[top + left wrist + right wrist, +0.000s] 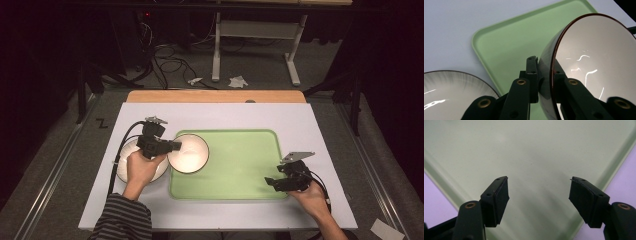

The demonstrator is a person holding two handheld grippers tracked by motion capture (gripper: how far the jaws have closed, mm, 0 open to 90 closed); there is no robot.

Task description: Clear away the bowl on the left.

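Plainly, two bowls and one green tray point(250, 165): the left gripper point(172, 146) pinches the rim of a glossy, dark-edged bowl point(189, 154), tilted over the tray's left edge; the striped bowl point(125, 152) sits beside; the right gripper point(272, 182) gapes empty.

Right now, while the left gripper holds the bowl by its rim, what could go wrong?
1. The left gripper pinches only the thin rim of the bowl, which hangs tilted, so it could slip or swing.
2. The bowl hangs over the edge of the green tray, close to the plate; lowered carelessly, it may knock either.
3. The right gripper hovers open over the tray and supports nothing.
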